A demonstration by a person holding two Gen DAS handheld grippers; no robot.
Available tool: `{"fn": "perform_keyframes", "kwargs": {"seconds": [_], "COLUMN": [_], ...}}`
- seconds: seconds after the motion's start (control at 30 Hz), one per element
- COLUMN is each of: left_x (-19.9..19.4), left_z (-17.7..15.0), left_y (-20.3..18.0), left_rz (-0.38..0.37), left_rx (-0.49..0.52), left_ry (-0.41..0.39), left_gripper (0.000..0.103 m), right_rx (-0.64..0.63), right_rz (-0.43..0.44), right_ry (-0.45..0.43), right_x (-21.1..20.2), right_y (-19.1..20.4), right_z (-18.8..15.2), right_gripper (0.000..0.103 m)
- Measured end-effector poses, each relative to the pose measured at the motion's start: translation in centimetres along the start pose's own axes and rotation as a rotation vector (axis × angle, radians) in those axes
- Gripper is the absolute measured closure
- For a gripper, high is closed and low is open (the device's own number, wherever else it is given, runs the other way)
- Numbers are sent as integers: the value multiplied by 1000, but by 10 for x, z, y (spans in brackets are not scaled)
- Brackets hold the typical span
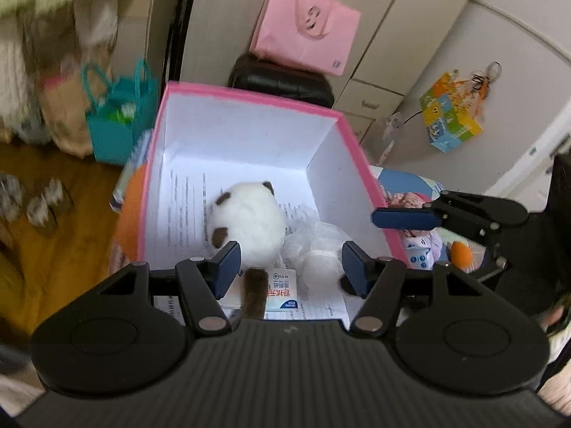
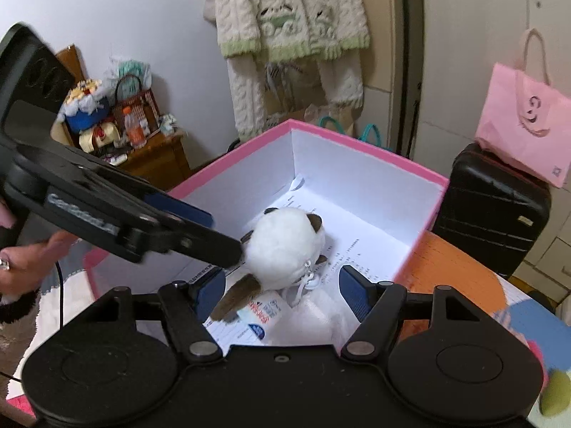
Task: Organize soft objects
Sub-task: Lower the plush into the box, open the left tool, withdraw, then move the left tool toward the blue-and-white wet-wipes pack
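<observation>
A white plush toy [image 1: 246, 224] with brown ears and a brown tail lies on the paper-lined floor of a pink box [image 1: 249, 94] with white inner walls. My left gripper [image 1: 291, 267] hangs open over the box's near end, the tail and a tissue pack [image 1: 283, 290] showing between its fingers. A crumpled white soft thing [image 1: 317, 249] lies right of the plush. In the right wrist view my right gripper [image 2: 283, 294] is open above the plush [image 2: 285, 246] and tail. The left gripper's finger [image 2: 214, 246] reaches in from the left and touches the plush's side.
A black suitcase [image 2: 492, 210] with a pink paper bag [image 2: 524, 125] on it stands behind the box. A teal bag [image 1: 117, 125] sits on the floor to the left. The box rests on an orange surface [image 2: 453, 267]. A knitted sweater [image 2: 289, 10] hangs on the wall.
</observation>
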State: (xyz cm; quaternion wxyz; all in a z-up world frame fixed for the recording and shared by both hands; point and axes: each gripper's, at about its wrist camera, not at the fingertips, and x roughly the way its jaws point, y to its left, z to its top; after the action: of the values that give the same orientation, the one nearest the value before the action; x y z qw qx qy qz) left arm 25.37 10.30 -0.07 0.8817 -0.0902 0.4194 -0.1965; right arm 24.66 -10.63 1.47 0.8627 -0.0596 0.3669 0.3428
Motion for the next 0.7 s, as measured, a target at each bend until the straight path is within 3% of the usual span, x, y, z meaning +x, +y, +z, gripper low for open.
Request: {"fn": "perform_keyframes", "kwargs": {"seconds": [0.27,0.7], "left_x": [-45,-67], "left_z": [-18,-64], "left_y": [-43,-105], "left_rz": [5,-117], "left_rx": [159,344], "left_ry": [-39,-2], "left_gripper": [39,37], "right_rx": [-5,-46], "right_rz": [-74,-267], "right_ry": [-62,-82], "right_x": [-57,-137], "right_y": [14,37], "right_z": [-21,-73], "right_gripper": [28,28]}}
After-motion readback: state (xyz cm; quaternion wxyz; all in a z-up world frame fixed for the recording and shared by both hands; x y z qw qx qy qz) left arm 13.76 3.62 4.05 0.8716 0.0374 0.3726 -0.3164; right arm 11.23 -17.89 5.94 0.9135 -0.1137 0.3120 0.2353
